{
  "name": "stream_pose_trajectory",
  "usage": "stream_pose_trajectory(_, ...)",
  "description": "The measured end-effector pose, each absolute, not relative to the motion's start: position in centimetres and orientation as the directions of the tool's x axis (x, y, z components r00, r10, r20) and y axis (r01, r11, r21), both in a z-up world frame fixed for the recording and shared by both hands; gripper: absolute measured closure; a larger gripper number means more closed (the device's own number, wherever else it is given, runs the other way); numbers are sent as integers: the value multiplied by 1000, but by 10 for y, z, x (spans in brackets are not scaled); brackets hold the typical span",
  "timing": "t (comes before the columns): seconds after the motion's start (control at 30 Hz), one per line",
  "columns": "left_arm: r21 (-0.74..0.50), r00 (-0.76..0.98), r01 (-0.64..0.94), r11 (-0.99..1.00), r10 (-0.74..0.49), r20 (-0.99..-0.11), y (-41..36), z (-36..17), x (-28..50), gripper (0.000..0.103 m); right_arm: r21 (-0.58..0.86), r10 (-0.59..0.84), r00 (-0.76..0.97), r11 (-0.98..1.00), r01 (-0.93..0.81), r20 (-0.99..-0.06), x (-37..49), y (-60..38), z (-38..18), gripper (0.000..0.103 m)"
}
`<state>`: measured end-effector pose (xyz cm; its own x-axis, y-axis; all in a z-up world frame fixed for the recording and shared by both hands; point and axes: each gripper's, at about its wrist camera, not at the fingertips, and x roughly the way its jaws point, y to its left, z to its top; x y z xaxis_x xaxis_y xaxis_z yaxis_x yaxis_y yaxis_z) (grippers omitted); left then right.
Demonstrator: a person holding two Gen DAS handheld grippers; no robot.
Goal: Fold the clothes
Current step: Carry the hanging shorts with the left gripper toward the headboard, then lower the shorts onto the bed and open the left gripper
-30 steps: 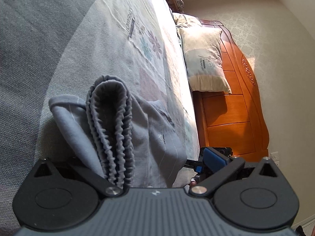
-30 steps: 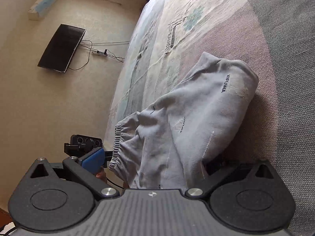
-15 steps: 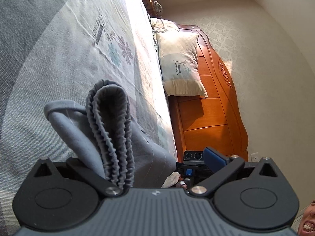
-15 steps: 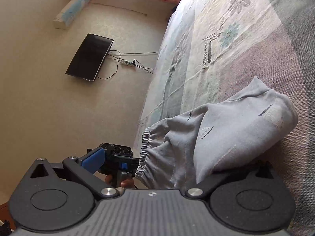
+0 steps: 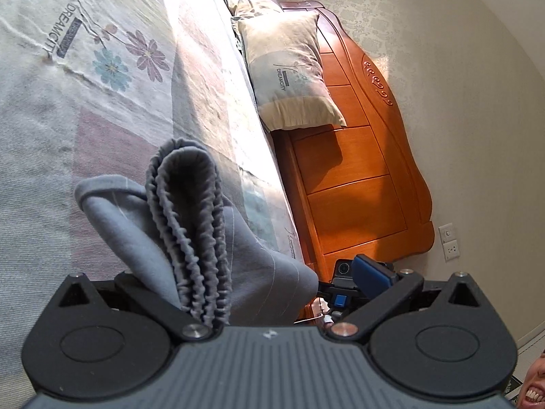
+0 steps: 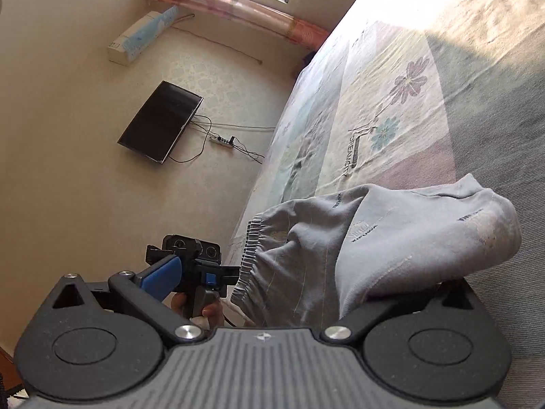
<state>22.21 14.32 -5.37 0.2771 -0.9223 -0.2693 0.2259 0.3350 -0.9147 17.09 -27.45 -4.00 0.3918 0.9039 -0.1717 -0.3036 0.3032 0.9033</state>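
Note:
A pair of grey trousers (image 5: 190, 238) with a ribbed elastic waistband (image 5: 184, 197) is held up over the bed. My left gripper (image 5: 259, 283) is shut on the waistband end; only its blue right finger (image 5: 371, 277) shows, the other is behind cloth. My right gripper (image 6: 289, 283) is shut on the other end of the folded trousers (image 6: 391, 238), which bulge to the right over the sheet. Its blue left finger (image 6: 160, 272) shows. Each gripper appears in the other's view, the right one (image 5: 344, 272) and the left one (image 6: 190, 259).
The bed sheet (image 5: 102, 68) with flower print fills the space under the trousers. A pillow (image 5: 289, 68) leans on the orange wooden headboard (image 5: 357, 170). A television (image 6: 160, 121), an air conditioner (image 6: 143, 37) and cables are on the wall past the bed's foot.
Both grippers have lifted and carried the trousers along the bed; more of the room, headboard and window wall has come into view. The grip on the cloth is unchanged.

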Motion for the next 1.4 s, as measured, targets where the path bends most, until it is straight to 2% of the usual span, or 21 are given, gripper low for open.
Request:
stream_pose_trajectory(0.27,-878,150,301,371,-928,-341,6,-28,270,1,896,834,532,339,-286,-146,146,-377,-22,0)
stream_pose_trajectory(0.8,-833,-181,476,282,-895,-407,-294,-8,369,1,873,528,834,469,-130,-159,105,-582,-9,0)
stream_pose_trajectory(1.07,-784,-254,545,296,-833,-491,-403,-13,407,1,862,389,904,504,-48,-178,110,-613,-22,0)
stream_pose_trajectory(1.27,-758,-300,579,300,-786,-540,-460,-26,422,1,879,350,920,477,-12,-177,125,-613,-42,0)
stream_pose_trajectory(1.4,-721,-301,610,330,-745,-595,-484,-43,425,1,826,274,926,560,66,-260,131,-602,-54,0)
